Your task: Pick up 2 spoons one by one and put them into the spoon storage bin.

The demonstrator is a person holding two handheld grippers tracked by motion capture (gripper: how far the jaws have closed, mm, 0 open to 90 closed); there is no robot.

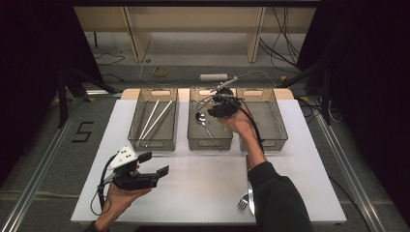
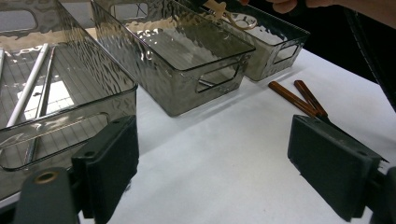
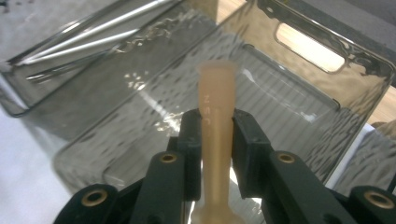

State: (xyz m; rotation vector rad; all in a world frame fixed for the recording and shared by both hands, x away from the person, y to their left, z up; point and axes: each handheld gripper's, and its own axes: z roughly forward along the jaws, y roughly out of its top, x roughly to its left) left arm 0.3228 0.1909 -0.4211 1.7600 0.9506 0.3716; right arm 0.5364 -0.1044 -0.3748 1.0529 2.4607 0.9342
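Note:
My right gripper (image 1: 218, 100) hovers over the middle smoked plastic bin (image 1: 209, 145), shut on a beige utensil handle (image 3: 217, 88) that stands up between its jaws (image 3: 217, 119). The handle's other end is hidden below the jaws. A metal spoon (image 1: 200, 117) lies in that bin. The beige utensil (image 2: 224, 10) also appears at the top of the left gripper view, above the bins. My left gripper (image 1: 152, 164) is held near the table's front left, open with nothing between its jaws (image 2: 219, 158).
The left bin (image 1: 153, 145) holds pale chopsticks (image 1: 155, 118); the right bin (image 1: 270, 142) stands beside the middle one. A fork (image 1: 242, 203) and another brown-handled utensil (image 2: 299, 95) lie on the white table (image 1: 193, 183) near the right forearm.

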